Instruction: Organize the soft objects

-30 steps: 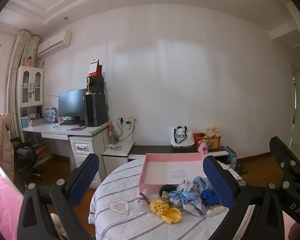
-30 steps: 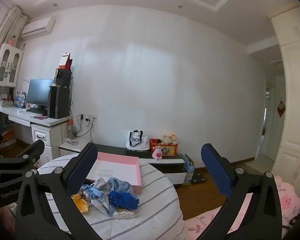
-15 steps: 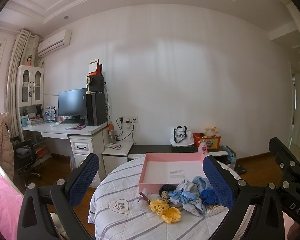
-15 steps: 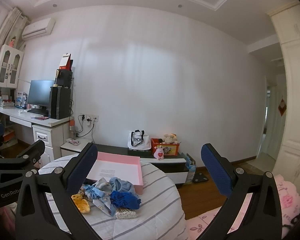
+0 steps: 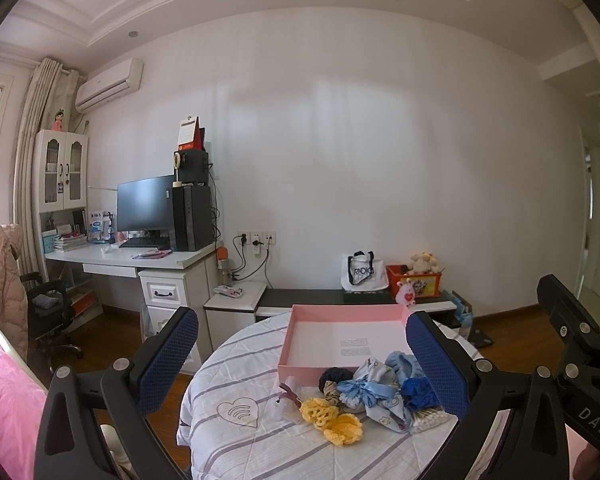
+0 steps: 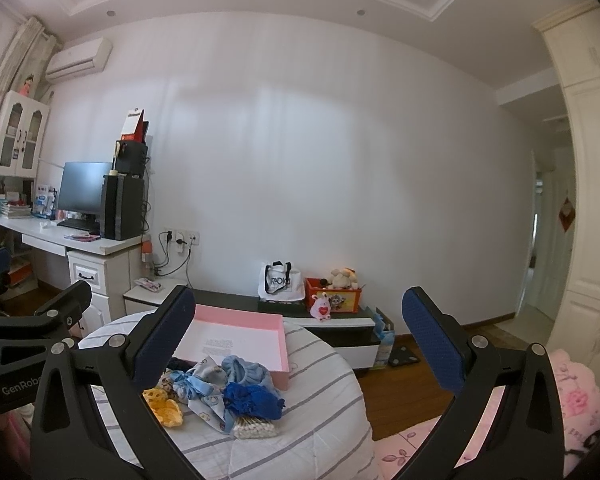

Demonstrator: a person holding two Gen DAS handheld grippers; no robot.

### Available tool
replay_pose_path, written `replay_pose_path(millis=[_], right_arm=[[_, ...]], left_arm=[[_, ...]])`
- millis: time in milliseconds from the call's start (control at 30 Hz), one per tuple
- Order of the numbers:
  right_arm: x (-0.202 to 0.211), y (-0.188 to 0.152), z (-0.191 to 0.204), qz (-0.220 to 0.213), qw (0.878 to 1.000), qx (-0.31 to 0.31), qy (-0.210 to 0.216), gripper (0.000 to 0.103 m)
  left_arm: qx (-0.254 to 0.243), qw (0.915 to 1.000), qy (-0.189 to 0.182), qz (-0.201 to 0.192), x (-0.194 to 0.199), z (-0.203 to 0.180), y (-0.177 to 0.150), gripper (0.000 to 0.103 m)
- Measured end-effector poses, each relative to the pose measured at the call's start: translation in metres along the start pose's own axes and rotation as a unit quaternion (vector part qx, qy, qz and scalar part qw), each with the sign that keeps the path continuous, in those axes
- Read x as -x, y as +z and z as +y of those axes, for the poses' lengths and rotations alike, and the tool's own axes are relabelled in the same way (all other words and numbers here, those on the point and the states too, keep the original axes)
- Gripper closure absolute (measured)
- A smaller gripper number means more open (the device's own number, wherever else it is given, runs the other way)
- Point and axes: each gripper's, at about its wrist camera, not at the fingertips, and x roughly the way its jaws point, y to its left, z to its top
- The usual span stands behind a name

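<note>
A pile of soft things lies on a round table with a striped white cloth: yellow crocheted flowers, a pale blue printed cloth with a bow, a dark blue scrunchie, a light blue cap and a pack of cotton swabs. Behind the pile stands an empty pink tray, its pink rim also showing in the right wrist view. My left gripper hovers open in front of the table. My right gripper is open too, held to the right of the pile. Neither holds anything.
A white desk with a monitor and a computer tower stands at the left wall. A low dark bench behind the table carries a white bag and a red toy box. A pink bed edge is at the lower left; a pink rug lies right.
Both views have shifted only slightly; the table and pile sit a touch higher and nearer in the right wrist view. Both grippers stay open.
</note>
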Motion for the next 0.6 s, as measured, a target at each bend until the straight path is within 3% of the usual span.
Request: replay_pose_path(millis=[600], right_arm=[[0.0017, 0.0013, 0.001, 0.0, 1.0, 0.0, 0.001, 0.0]], left_arm=[[0.001, 1.0, 0.002, 0.001, 0.0028, -0.0003, 0.0001, 0.0]])
